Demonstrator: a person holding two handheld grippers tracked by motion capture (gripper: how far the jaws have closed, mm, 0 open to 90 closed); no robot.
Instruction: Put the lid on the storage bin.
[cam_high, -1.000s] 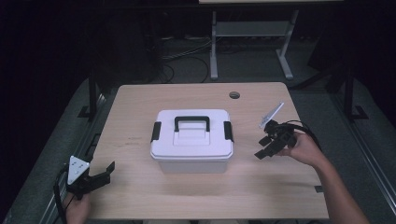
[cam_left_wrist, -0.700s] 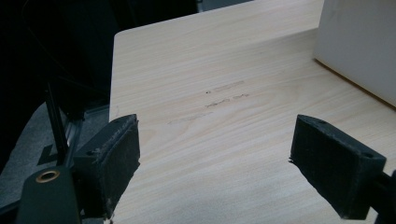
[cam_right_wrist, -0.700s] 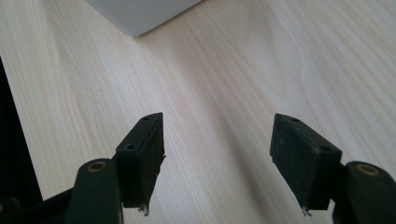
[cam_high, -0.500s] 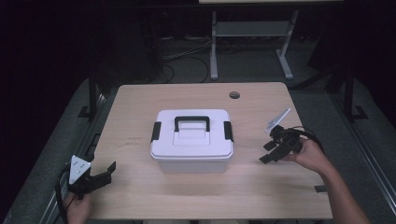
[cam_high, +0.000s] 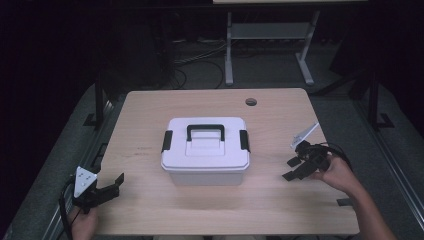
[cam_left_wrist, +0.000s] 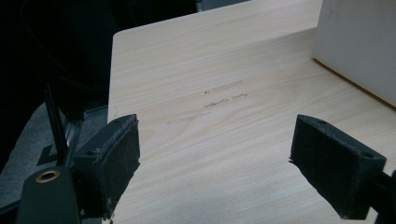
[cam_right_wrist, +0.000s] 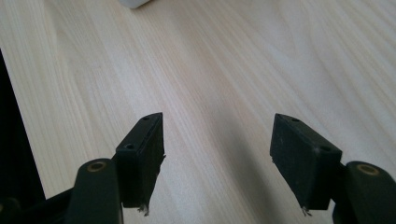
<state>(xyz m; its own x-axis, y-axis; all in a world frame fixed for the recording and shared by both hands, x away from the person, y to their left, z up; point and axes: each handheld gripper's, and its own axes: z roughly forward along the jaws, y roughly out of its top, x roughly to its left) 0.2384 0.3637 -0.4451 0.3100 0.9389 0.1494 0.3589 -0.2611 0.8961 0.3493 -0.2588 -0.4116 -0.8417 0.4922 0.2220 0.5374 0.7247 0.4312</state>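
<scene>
Step in hand: as I judge it, bringing my claws to the white lidded box with the black handle and two black side latches.
Box position: middle of the bench, lid on, both latches down against the sides.
Right claw: right of the box, low over the bench, jaws wide apart, holding nothing; bare wood between them in the right gripper view.
Left claw: near-left corner of the bench, well apart from the box, jaws wide apart, empty; a white box wall shows at far right of its view.
How to do it well: I'd come in level at the right latch, one jaw under its lower edge, and lift without shoving the box leftward. Left claw should steady the left side first.
Writing: no brand, label or text readable on box or bench.
Other: round dark hole at far side of bench.
</scene>
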